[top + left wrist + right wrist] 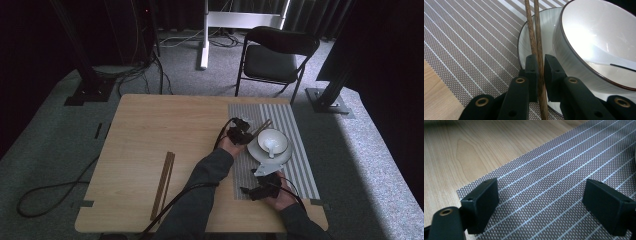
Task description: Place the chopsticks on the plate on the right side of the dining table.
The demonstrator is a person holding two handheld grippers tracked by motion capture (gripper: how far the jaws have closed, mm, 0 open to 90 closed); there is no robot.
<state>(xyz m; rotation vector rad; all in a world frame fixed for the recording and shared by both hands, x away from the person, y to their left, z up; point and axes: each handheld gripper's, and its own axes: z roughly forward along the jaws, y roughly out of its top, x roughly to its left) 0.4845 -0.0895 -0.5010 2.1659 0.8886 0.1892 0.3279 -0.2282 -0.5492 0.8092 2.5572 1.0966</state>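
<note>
Left gripper (538,65) clamping chopsticks (534,30) (beside bowl (596,42))

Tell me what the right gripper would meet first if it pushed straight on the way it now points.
Probably the striped placemat: the right gripper, jaws wide open and empty, angles down over it. Past the mat's edge lies the bare wooden table. Nothing upright stands in that line, though its height above the mat is hard to judge.

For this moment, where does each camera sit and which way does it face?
High view: above the person's side, facing forward and down on the table; forearms, both hands.
Left gripper view: on the left tongs, shut on chopsticks beside the bowl.
Right gripper view: on the open right tongs.
All share the striped placemat.
</note>
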